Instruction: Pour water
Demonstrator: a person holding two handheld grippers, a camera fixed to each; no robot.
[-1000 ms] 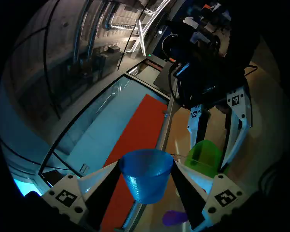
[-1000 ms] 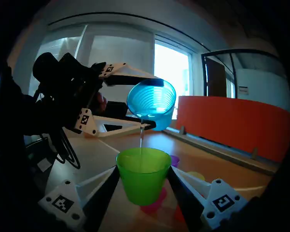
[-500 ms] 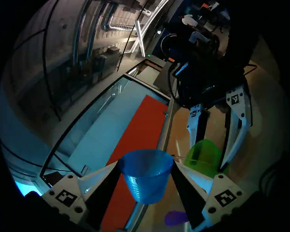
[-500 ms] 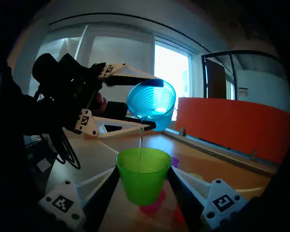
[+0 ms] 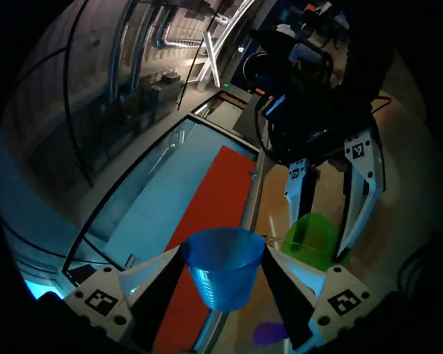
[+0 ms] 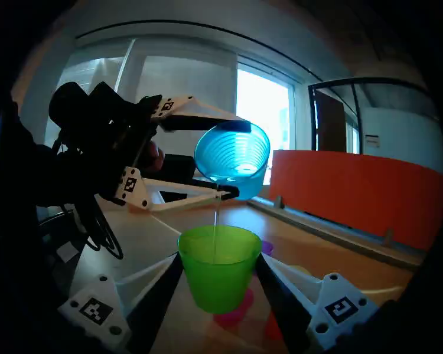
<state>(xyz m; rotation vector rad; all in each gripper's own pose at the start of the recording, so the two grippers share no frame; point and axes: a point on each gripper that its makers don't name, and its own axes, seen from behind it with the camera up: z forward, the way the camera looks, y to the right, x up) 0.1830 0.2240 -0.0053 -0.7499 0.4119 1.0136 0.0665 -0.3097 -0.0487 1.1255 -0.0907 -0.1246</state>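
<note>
My left gripper (image 5: 222, 272) is shut on a blue cup (image 5: 223, 275), tipped far over on its side. In the right gripper view the same blue cup (image 6: 232, 159) hangs above, mouth toward me, and a thin stream of water (image 6: 215, 227) falls from its rim. The stream lands in a green cup (image 6: 219, 266), which stands upright with my right gripper (image 6: 220, 272) shut on it. In the left gripper view the green cup (image 5: 310, 240) shows beyond the blue one, between the right gripper's white fingers (image 5: 361, 194).
A wooden table (image 6: 316, 248) lies below the cups. Small coloured cups rest on it: a purple one (image 5: 269, 333), a pink one (image 6: 233, 312) under the green cup, a yellowish one (image 6: 299, 268). An orange partition (image 6: 363, 192) runs along the table's far edge. A hand (image 6: 153, 156) holds the left gripper.
Almost nothing has moved: the blue cup stays tipped and the thin stream keeps running into the green cup.
</note>
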